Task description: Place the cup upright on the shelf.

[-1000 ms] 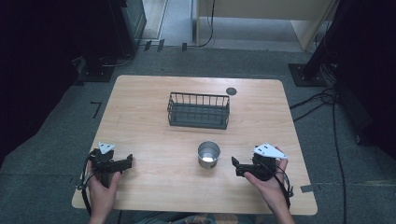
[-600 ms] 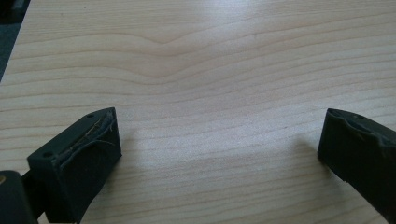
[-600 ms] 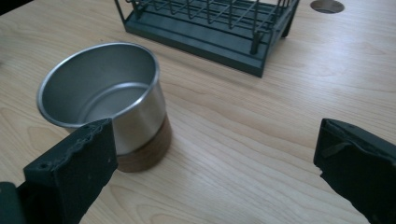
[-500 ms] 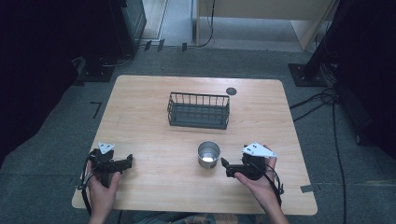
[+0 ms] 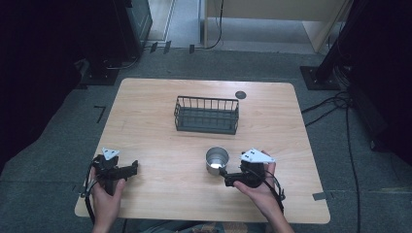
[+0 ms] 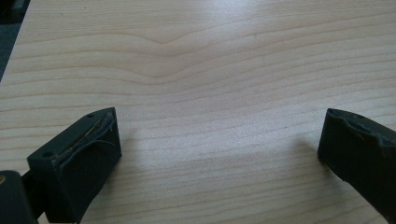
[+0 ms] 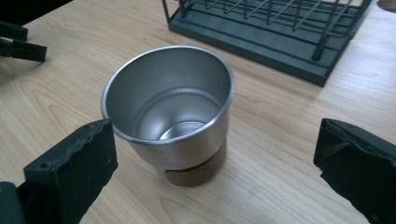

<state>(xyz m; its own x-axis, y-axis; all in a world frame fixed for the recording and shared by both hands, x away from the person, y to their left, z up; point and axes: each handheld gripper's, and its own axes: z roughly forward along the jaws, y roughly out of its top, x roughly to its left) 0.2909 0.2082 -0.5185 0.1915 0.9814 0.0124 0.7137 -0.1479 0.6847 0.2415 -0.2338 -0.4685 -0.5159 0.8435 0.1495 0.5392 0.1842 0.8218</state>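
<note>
Cup: we've got a steel cup (image 7: 170, 112) standing upright and empty on the wooden table (image 5: 145, 126), near the front edge, a little right of centre; in the high view it sits at (image 5: 216, 159).
Cup base: a brown cork-like ring shows under the metal wall, flat on the wood.
Right gripper: our right gripper (image 5: 225, 174) sits just beside the cup on its near right side, jaws wide apart; in the right gripper view (image 7: 215, 163) the cup stands between the two black pads, closer to the left one, touching neither as far as we can tell.
Step in hand: we judge this as the approach to grasp the cup.
Doing it well: we'd want to centre the cup between the pads, push in a bit further so they bear on the wall below the rim, keep the gripper level, then close gently. Thin polished steel may slip or tip if only one pad lands first.
Basket: a dark wire basket (image 5: 207, 114) waits empty behind the cup, well apart from it, probably where the cup is headed.
Left gripper: our left gripper (image 5: 132, 167) rests near the front left corner, jaws spread over bare wood (image 6: 219, 135), holding nothing.
</note>
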